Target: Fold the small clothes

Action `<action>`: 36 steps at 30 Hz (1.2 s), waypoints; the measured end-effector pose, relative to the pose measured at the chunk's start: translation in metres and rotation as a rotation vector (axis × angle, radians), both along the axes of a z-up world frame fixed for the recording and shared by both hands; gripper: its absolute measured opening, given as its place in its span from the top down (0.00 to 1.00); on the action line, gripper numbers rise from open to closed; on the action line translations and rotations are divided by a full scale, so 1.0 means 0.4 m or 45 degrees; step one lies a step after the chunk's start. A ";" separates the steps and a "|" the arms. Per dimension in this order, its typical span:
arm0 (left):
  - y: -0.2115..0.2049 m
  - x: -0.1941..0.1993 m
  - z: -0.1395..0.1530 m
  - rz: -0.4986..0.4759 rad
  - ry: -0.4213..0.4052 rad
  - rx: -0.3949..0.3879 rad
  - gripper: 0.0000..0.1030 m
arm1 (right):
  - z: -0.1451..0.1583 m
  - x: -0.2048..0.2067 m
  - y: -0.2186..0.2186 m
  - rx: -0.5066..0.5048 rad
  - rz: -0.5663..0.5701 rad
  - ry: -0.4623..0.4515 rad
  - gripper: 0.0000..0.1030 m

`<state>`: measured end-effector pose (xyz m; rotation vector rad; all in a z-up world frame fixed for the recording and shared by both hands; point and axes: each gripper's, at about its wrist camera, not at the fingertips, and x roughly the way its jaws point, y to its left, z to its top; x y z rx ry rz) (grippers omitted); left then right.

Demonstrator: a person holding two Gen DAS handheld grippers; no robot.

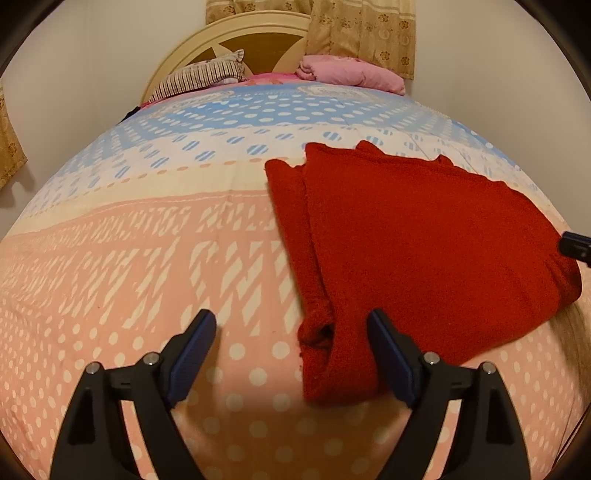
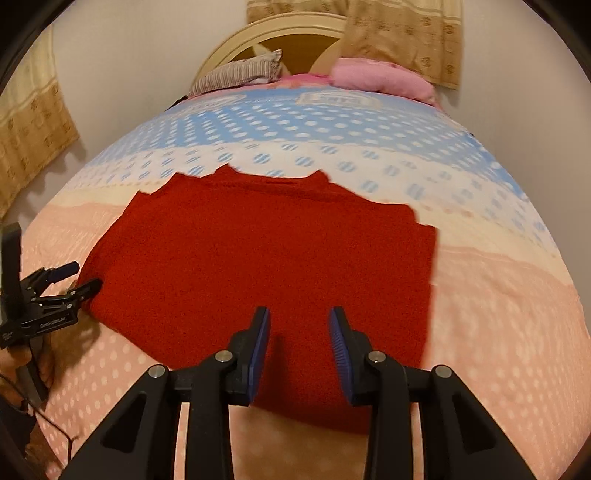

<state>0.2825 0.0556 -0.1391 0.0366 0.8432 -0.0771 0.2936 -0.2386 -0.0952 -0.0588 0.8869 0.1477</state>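
A red knitted garment (image 1: 424,236) lies flat on the bed, its left side folded over into a long strip. It also shows in the right wrist view (image 2: 266,258). My left gripper (image 1: 291,325) is open and empty, just above the garment's near left corner. In the right wrist view the left gripper (image 2: 75,275) sits at the garment's left edge. My right gripper (image 2: 299,319) is open and empty, over the garment's near edge. Its tip (image 1: 574,245) shows at the right edge of the left wrist view.
The bed has a pink, cream and blue dotted cover (image 1: 147,258). A striped pillow (image 1: 203,75) and a pink folded blanket (image 1: 351,72) lie by the headboard (image 1: 258,35). Curtains (image 1: 365,33) hang behind. White walls flank the bed.
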 end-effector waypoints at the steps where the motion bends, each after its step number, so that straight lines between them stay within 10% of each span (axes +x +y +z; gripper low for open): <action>1: 0.001 0.000 -0.001 0.002 0.001 -0.001 0.14 | -0.010 0.009 0.007 0.005 -0.005 0.012 0.67; 18: -0.004 -0.009 -0.011 -0.007 0.020 0.037 0.11 | -0.121 -0.069 0.047 -0.101 0.014 -0.058 0.63; 36: 0.095 0.004 0.071 -0.022 -0.063 -0.069 0.02 | -0.021 -0.132 0.271 -0.117 0.290 -0.163 0.40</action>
